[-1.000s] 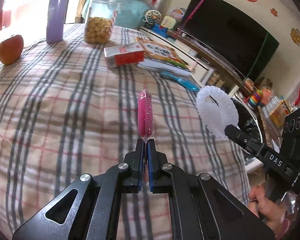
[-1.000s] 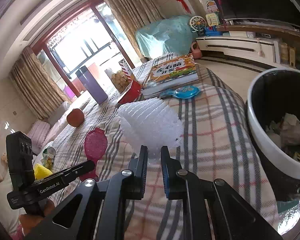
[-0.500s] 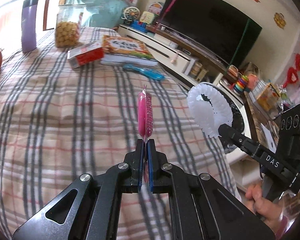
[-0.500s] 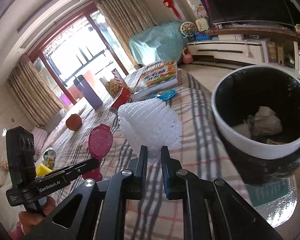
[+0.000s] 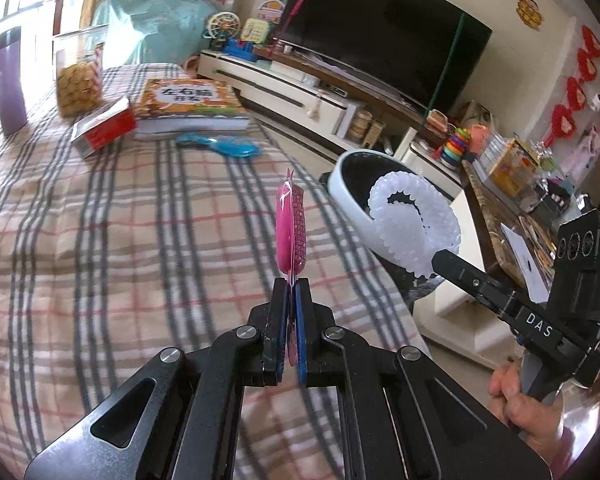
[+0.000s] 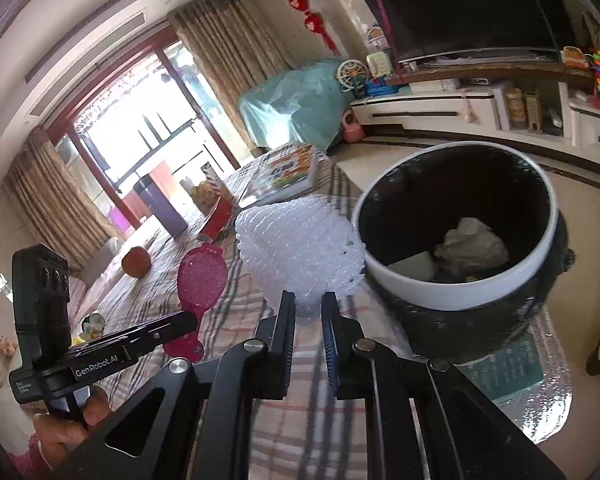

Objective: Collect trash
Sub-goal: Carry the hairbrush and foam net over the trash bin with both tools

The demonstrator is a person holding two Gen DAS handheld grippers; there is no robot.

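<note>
— How far along is the tidying?

— Midway, I'd say. The left gripper (image 5: 291,286) has its fingers clamped on a pink wrapper (image 5: 290,233), held up over the checked worktop (image 5: 140,220). The right gripper (image 6: 303,312) has its fingers pinched on a white foam net (image 6: 300,244), right beside the bin (image 6: 452,300). Neither is dropped in yet.

— Anything in the bin?

— Some crumpled paper (image 6: 474,244) at the bottom.

— Count it up?

— Two pieces in hand, one bin. A book (image 5: 188,106), a red box (image 5: 104,126), a biscuit jar (image 5: 78,76) and a blue thing (image 5: 220,145) sit on the worktop; hardly trash, I'd guess.
</note>
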